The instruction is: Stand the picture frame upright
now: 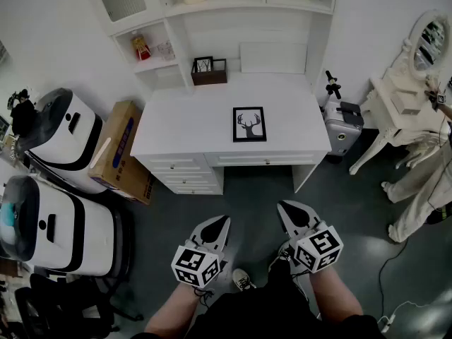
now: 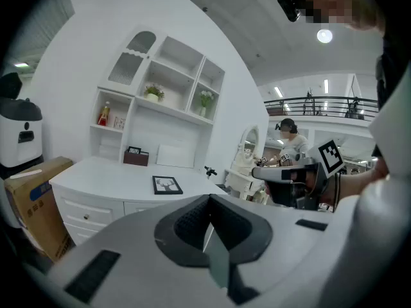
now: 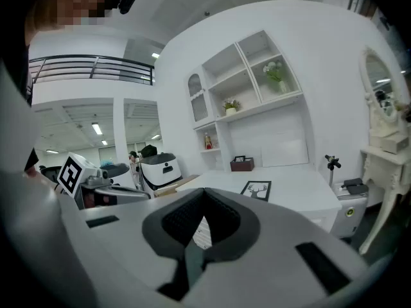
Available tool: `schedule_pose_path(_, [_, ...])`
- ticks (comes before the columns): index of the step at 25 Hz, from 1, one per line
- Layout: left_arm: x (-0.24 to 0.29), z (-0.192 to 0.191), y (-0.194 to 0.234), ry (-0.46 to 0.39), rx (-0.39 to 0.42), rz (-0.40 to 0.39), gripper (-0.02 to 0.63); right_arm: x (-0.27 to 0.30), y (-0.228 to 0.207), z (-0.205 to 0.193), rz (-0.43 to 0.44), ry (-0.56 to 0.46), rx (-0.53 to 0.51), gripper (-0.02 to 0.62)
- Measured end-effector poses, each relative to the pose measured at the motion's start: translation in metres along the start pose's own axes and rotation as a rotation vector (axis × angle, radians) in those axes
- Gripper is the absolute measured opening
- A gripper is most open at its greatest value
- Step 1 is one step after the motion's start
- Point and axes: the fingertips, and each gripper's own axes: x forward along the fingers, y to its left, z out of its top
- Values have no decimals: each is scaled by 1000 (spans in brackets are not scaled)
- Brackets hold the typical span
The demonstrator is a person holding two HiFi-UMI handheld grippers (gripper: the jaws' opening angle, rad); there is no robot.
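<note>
A black picture frame [image 1: 249,124] with a deer print lies flat on the white desk [image 1: 176,122], right of its middle. It also shows far ahead in the left gripper view as the frame [image 2: 167,185] and in the right gripper view as the frame [image 3: 257,190]. My left gripper [image 1: 220,222] and right gripper [image 1: 284,207] hang side by side over the dark floor, well short of the desk. Both are shut with nothing between the jaws.
A brown box [image 1: 208,71] with a small framed picture stands at the desk's back. A cardboard carton [image 1: 121,150] and white machines [image 1: 63,136] stand left. A suitcase [image 1: 342,126] and a white dressing table [image 1: 402,111] stand right, with another person [image 1: 424,182] beside it.
</note>
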Motion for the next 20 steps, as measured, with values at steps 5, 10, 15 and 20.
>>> schedule_pose_path(5, [1,1,-1,-1,1,1,5,0,0,1,4,-6,5,3])
schedule_pose_path(10, [2,2,1,-3,3,0,5,3,0,1,9,-14,16,3])
schedule_pose_path(15, [1,2,3,-5,5,-1,5,7,3,-2,11,-5,9,3])
schedule_pose_path(20, [-1,3,7,-2,-2,3,5,11,5,0,12,3,8,3])
